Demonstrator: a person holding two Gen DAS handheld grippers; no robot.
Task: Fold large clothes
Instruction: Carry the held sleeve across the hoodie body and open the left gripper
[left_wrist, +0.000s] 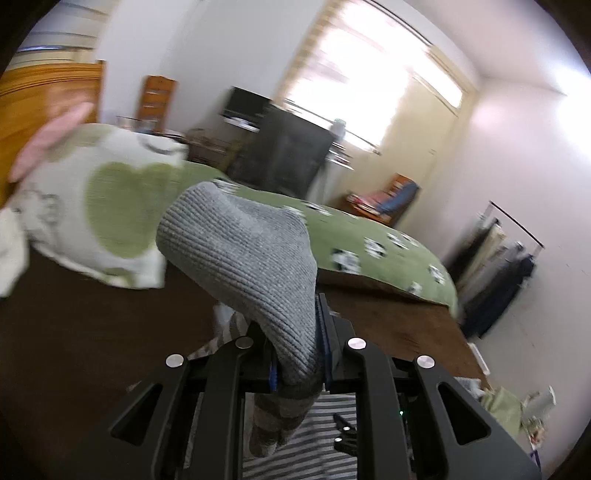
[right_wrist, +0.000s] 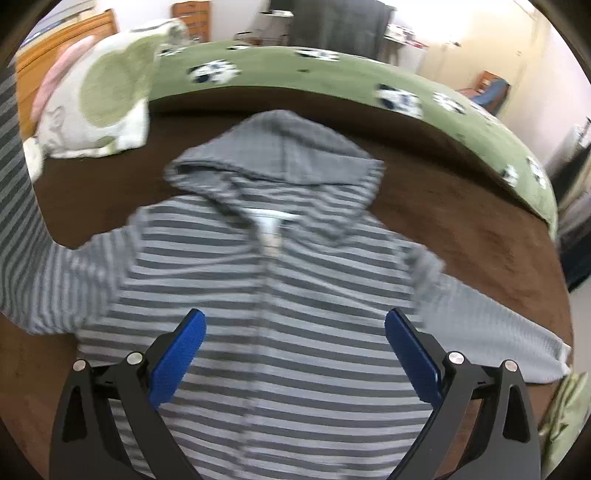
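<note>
The left gripper (left_wrist: 299, 354) is clenched on the cuff (left_wrist: 243, 251) of a striped hoodie (right_wrist: 273, 332), its fingertips buried in knit, while the right gripper (right_wrist: 293, 358), spread wide and empty, hovers above the hoodie lying blurred on the bed (right_wrist: 461, 221) ahead.

Surface: brown bed (right_wrist: 461, 206)
On it: striped hoodie (right_wrist: 280, 295), green blanket (right_wrist: 332, 74), green-and-white pillow (right_wrist: 107, 99)
</note>
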